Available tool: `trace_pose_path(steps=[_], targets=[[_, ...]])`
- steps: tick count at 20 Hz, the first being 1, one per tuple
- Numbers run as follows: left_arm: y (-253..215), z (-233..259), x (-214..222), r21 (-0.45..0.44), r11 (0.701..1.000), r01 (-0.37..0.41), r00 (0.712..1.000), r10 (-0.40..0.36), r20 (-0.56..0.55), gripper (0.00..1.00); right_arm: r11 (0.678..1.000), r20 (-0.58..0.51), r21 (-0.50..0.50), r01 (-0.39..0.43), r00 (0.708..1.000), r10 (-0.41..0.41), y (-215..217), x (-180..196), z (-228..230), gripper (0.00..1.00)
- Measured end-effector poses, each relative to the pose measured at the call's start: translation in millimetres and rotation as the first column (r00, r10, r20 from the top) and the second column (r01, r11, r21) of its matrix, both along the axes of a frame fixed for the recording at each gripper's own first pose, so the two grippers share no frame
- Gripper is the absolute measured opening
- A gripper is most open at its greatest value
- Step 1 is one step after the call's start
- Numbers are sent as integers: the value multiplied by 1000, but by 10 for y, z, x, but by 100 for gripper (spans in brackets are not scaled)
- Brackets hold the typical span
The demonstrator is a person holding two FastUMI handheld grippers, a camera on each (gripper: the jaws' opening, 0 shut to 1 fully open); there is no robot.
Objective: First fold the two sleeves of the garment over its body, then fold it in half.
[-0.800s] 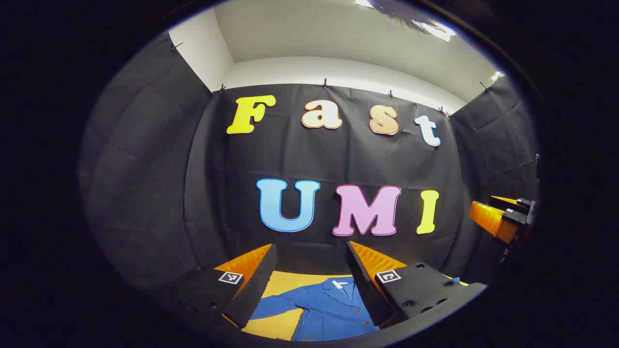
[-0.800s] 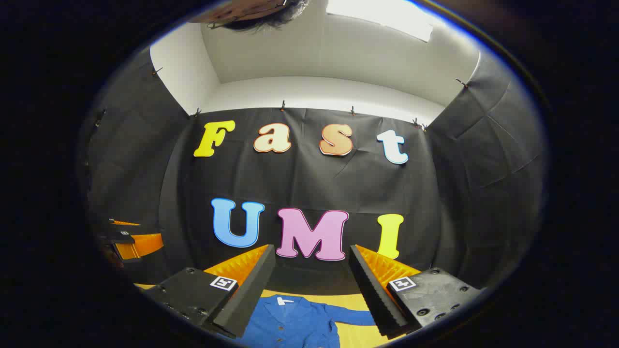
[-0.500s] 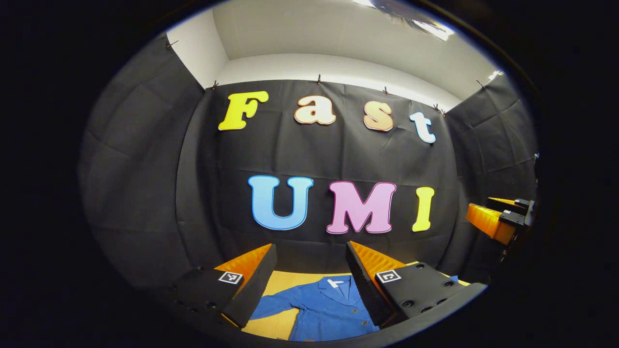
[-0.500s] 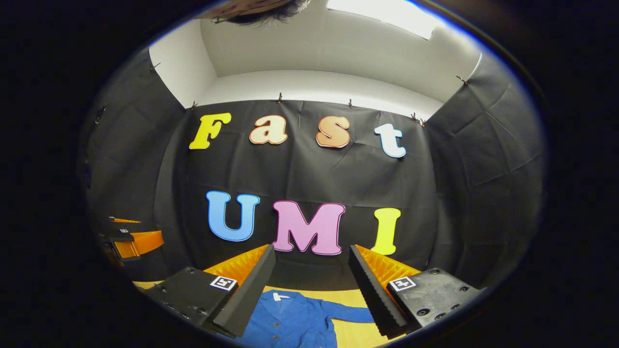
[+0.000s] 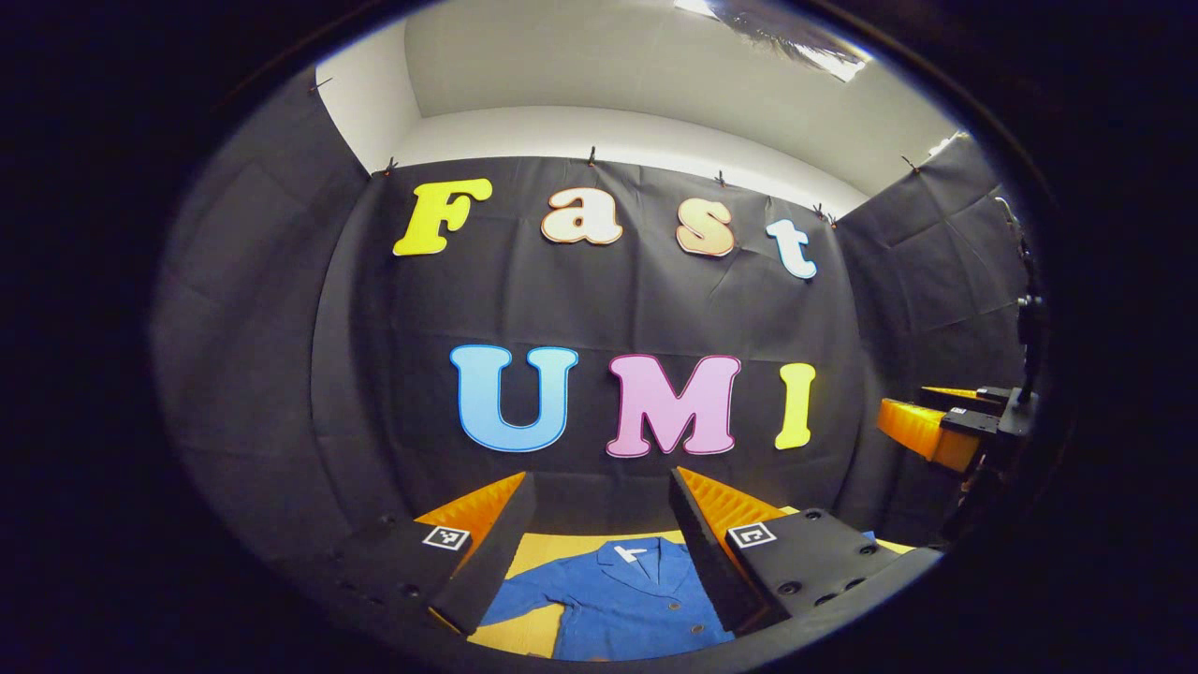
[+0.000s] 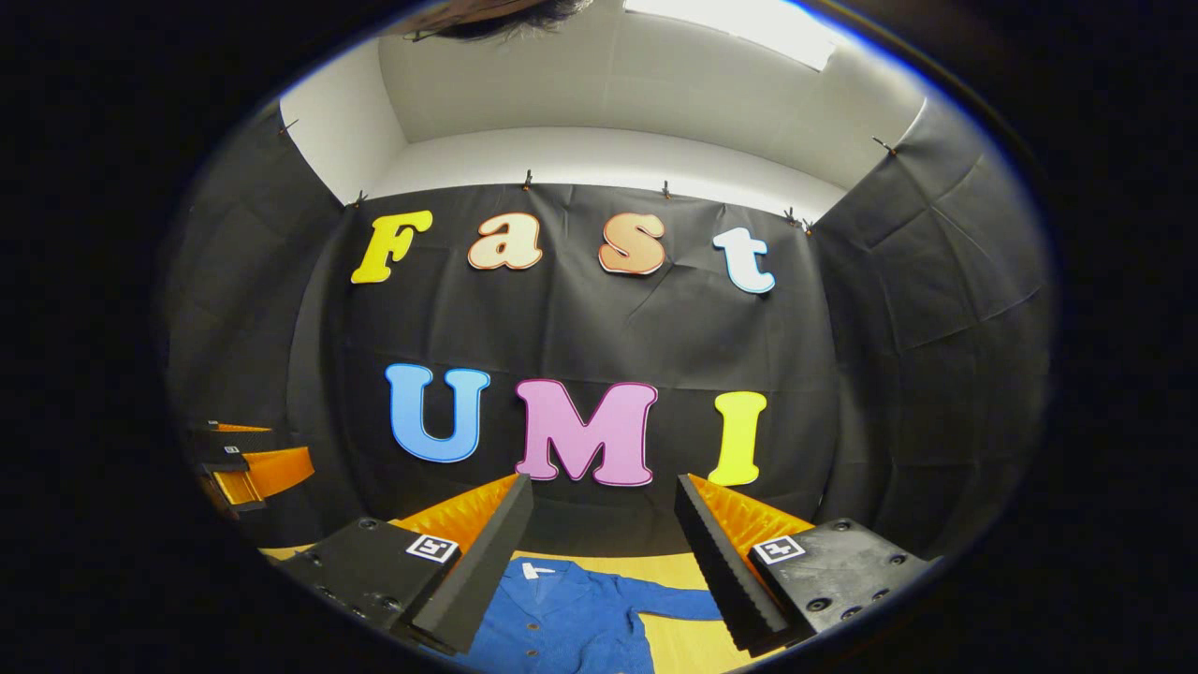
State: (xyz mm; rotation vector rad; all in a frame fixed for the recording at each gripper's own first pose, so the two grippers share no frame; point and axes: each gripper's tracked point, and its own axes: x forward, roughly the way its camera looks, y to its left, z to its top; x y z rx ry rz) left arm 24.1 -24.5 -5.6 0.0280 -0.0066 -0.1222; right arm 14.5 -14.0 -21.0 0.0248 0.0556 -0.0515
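Below, a blue shirt lay flat on a yellow table, collar toward the black wall and buttoned front up. Both grippers were held well above the shirt, touching nothing. In the left gripper view, the left gripper had its jaws wide apart and empty; between them showed the shirt's collar with a white tag, and one sleeve stretched out sideways from the shirt's body, unfolded. At the far right edge of that view the right gripper hung level, away from the shirt. In the right gripper view, the right gripper was likewise wide and empty, with the shirt under it and the other sleeve lying straight out on the table. The left gripper showed at that view's left edge, also clear of the shirt.
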Motion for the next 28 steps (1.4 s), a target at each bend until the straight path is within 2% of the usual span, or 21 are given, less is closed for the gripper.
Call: trace_pose_path(steps=[4, 10, 11, 12, 14, 20, 21, 23, 28], targets=[[63, -98, -5, -2, 1000, -23, 999, 23, -29, 82, 1000, -12, 5, 3, 1000, -3, -25, 19, -72, 98], [134, -183, 3, 3, 999, -48, 997, 48, -56, 82, 1000, -61, 12, 11, 998, -10, -79, -3, -249, 97], [126, -195, 0, 7, 999, -48, 997, 49, -61, 82, 1000, -71, 16, 9, 997, -8, -78, -6, -277, 93], [111, -221, -12, 11, 999, -46, 997, 47, -65, 82, 1000, -81, 17, 7, 997, -6, -73, 13, -315, 98], [74, -231, -34, 17, 999, -36, 997, 37, -64, 82, 1000, -106, 20, 0, 994, 2, -63, 28, -393, 98], [-26, -369, -37, 17, 1000, -14, 995, 16, -101, 83, 999, -162, 33, -29, 986, 34, -13, 91, -604, 98], [-56, -389, -30, 19, 1000, -3, 994, 5, -111, 82, 999, -165, 37, -33, 986, 38, -8, 112, -625, 93], [-88, -383, 6, 24, 1000, 5, 994, -2, -111, 82, 999, -176, 32, -34, 984, 39, -39, 146, -706, 93], [-233, -390, 51, 36, 999, 16, 995, -12, -103, 82, 998, -245, 44, -38, 968, 48, -104, 192, -1063, 93]])
